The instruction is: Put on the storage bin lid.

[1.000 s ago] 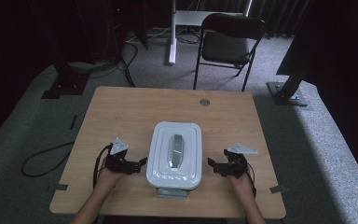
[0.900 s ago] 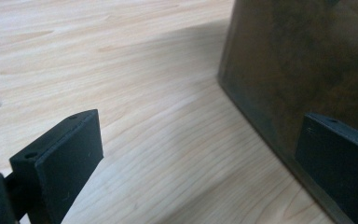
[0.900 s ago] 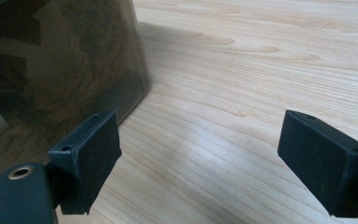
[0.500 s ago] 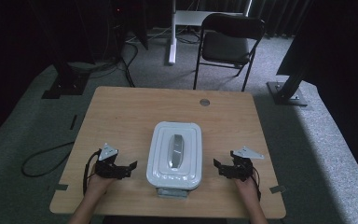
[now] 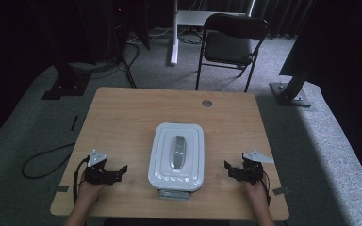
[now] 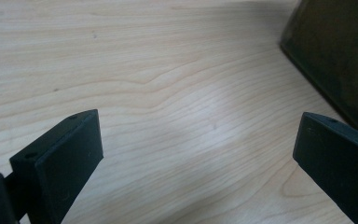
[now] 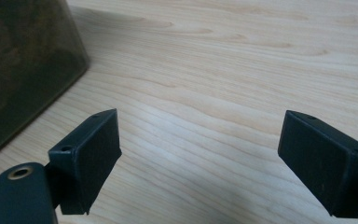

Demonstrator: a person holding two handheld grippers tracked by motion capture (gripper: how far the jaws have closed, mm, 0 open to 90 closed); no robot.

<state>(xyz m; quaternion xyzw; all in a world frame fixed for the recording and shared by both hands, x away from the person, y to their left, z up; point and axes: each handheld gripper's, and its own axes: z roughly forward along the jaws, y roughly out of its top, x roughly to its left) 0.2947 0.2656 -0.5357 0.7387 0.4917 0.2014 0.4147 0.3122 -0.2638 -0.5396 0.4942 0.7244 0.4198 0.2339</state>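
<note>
A white lidded container (image 5: pixel 176 154) with a grey handle on its lid stands at the front middle of the wooden table (image 5: pixel 136 113). My left gripper (image 5: pixel 119 172) rests on the table to its left, jaws wide open and pointing toward it, nothing between them. My right gripper (image 5: pixel 228 168) sits to the container's right, also open and empty. In the left gripper view the container's dark side wall (image 6: pixel 335 51) shows at the upper right beyond the gripper (image 6: pixel 198 154). In the right gripper view the same dark wall (image 7: pixel 23 65) stands at the upper left beyond the gripper (image 7: pixel 200 154).
A round grommet (image 5: pixel 207 102) sits in the table near its far edge. A black folding chair (image 5: pixel 233 42) stands behind the table. Cables (image 5: pixel 42 157) lie on the carpet at the left. Bare tabletop stretches beyond the container.
Both grippers have drawn outward, away from the container's sides, and toward the front edge of the table. The container has not moved.
</note>
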